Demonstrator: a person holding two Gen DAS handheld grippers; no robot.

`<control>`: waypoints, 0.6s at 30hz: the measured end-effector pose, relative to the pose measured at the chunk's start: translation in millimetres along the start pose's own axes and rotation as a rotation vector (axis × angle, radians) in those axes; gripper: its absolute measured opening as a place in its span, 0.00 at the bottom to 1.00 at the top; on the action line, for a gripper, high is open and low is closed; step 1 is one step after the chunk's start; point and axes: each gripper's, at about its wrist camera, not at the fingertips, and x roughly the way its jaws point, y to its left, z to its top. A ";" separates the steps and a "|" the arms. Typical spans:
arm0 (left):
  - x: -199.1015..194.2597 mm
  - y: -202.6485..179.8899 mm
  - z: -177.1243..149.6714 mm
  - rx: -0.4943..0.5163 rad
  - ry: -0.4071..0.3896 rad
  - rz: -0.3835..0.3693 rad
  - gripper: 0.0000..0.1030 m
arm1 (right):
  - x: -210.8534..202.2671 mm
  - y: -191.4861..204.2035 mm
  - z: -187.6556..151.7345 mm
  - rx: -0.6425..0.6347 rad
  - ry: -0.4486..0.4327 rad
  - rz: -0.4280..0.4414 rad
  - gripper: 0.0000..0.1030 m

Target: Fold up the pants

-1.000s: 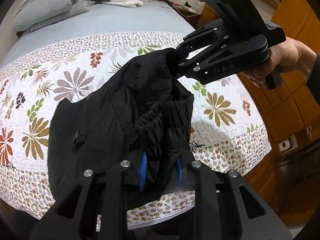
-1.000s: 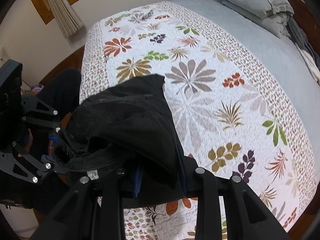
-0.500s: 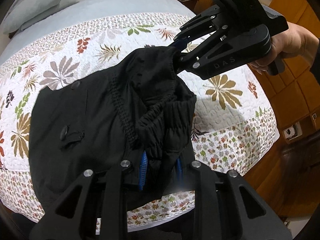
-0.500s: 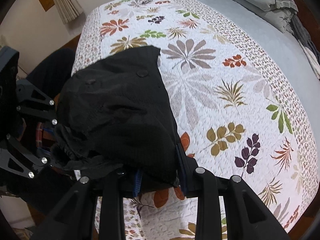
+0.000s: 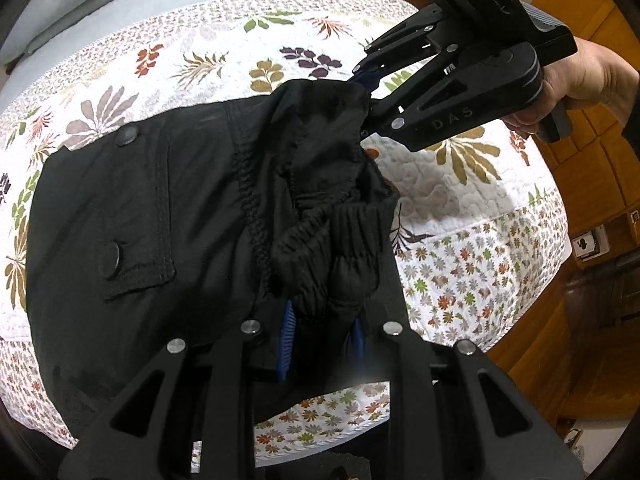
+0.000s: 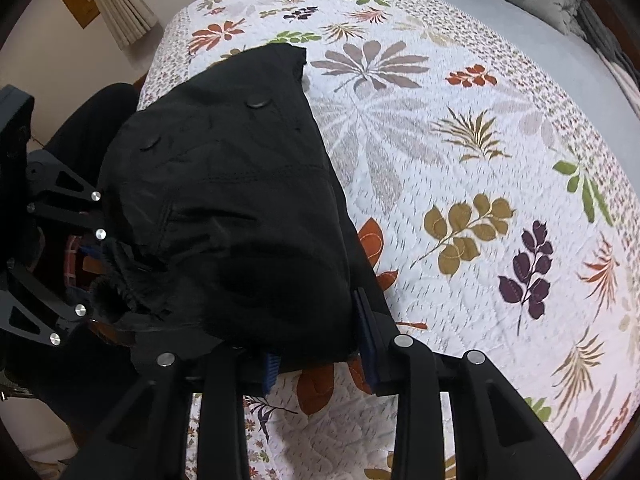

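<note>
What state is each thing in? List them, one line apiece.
pants: bunched, waistband lifted, far part draped on the bedspread
left gripper: shut on the waistband
right gripper: gripping the waistband's other end; jaws have just been opening slightly, cloth between them
pocket flap: closed
bedspread: spread flat
curtain: gathered

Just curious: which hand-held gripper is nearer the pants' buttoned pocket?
Left. The left hand-held gripper pinches the pants beside the pocket; the right hand-held gripper, jaws just opening slightly, holds their far corner.

Pants (image 5: 168,216) lie on the quilt (image 5: 460,208), waistband apparently nearest.
</note>
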 end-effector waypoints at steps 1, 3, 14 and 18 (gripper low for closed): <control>1.8 -0.1 -0.2 0.003 0.003 0.001 0.22 | 1.2 -0.5 -1.8 0.005 -0.003 0.000 0.32; 4.5 -0.8 -1.3 0.011 0.007 0.006 0.22 | 2.1 -1.3 -4.6 0.015 -0.013 0.002 0.32; 15.5 -8.1 -4.9 0.063 0.026 0.052 0.23 | -5.0 -6.8 -26.7 0.137 -0.065 -0.021 0.36; 18.0 -9.1 -7.3 0.074 0.022 0.066 0.25 | -21.6 -8.8 -51.4 0.243 -0.108 -0.031 0.37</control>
